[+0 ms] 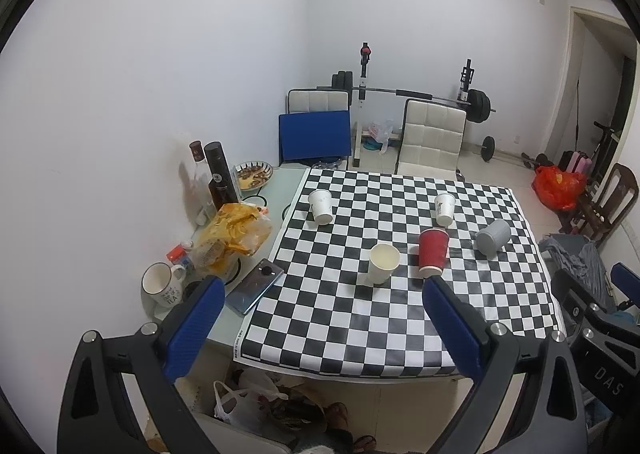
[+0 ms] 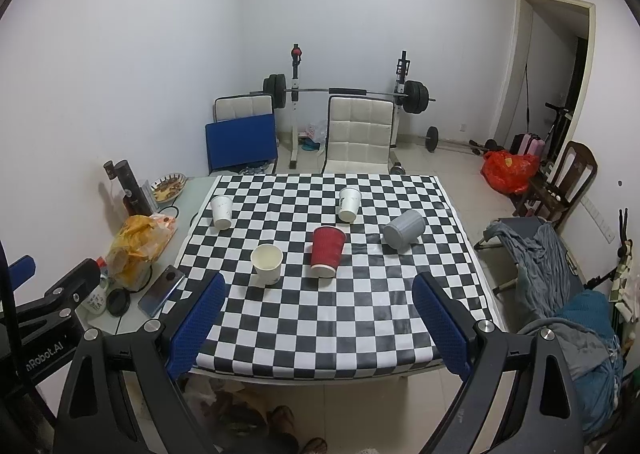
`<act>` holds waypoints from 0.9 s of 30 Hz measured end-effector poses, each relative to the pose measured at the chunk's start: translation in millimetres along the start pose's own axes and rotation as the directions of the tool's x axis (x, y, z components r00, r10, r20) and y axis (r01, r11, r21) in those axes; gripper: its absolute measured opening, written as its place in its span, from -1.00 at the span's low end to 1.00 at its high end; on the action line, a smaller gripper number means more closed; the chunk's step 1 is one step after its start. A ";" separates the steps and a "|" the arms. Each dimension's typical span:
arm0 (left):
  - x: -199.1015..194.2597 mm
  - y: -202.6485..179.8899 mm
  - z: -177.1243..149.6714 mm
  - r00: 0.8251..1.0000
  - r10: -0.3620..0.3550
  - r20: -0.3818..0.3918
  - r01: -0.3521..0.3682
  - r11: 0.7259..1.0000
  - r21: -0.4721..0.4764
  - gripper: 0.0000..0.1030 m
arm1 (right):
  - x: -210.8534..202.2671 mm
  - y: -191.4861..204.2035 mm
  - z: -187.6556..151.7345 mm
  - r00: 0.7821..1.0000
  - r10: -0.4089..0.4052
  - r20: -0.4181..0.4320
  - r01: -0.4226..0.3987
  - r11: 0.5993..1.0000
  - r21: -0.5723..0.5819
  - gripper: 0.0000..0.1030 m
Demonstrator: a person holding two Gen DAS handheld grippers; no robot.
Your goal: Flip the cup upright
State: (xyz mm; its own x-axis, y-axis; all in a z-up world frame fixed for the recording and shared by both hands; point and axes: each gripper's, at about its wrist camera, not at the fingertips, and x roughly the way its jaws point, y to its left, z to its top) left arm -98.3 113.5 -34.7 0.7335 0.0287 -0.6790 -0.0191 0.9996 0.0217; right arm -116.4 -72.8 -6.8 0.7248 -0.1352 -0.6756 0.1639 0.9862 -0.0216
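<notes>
A grey cup (image 1: pixel 493 238) (image 2: pixel 404 230) lies on its side at the right of the checkered tablecloth (image 1: pixel 360 314) (image 2: pixel 320 326). A red cup (image 1: pixel 433 252) (image 2: pixel 327 250), a cream cup (image 1: pixel 383 262) (image 2: pixel 267 262) and two white cups (image 1: pixel 321 205) (image 1: pixel 445 208) (image 2: pixel 222 211) (image 2: pixel 348 203) stand on the cloth. My left gripper (image 1: pixel 322 294) is open and empty above the table's near edge. My right gripper (image 2: pixel 320 290) is open and empty, also near the front edge. Both are well short of the cups.
Left of the cloth lie a phone (image 1: pixel 258 290), a mug (image 1: pixel 162 285), a yellow snack bag (image 1: pixel 234 240), bottles (image 1: pixel 220 177) and a plate (image 1: pixel 252 175). Chairs (image 1: pixel 432 141) and a barbell rack (image 1: pixel 400 93) stand behind the table. A chair with clothes (image 2: pixel 560 274) is at the right.
</notes>
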 end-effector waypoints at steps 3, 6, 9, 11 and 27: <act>-0.4 2.4 1.4 1.000 0.004 0.003 -0.004 1.000 -0.007 0.97 | -0.1 0.6 0.5 1.000 0.000 0.001 0.000 1.000 0.003 0.86; 0.2 3.3 0.9 1.000 0.003 0.001 -0.003 1.000 -0.004 0.97 | -1.0 2.0 0.5 1.000 0.007 0.004 -0.007 1.000 0.000 0.86; -0.8 4.6 2.0 1.000 0.015 0.002 -0.015 1.000 -0.007 0.97 | -1.7 5.6 -0.5 1.000 0.007 0.006 -0.007 1.000 -0.002 0.86; -2.3 4.2 1.3 1.000 0.020 0.001 -0.020 1.000 -0.007 0.98 | -1.6 6.2 0.2 1.000 0.004 0.007 -0.004 1.000 -0.004 0.86; -4.2 3.3 0.8 1.000 0.030 0.007 -0.029 1.000 -0.010 0.99 | -0.7 8.9 -0.4 1.000 0.010 0.011 -0.010 1.000 -0.005 0.87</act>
State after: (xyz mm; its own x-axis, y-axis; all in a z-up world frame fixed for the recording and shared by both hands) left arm -100.8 116.7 -31.1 0.7372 0.0582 -0.6732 -0.0478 0.9983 0.0340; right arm -115.7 -63.9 -6.8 0.7335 -0.1262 -0.6679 0.1534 0.9880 -0.0182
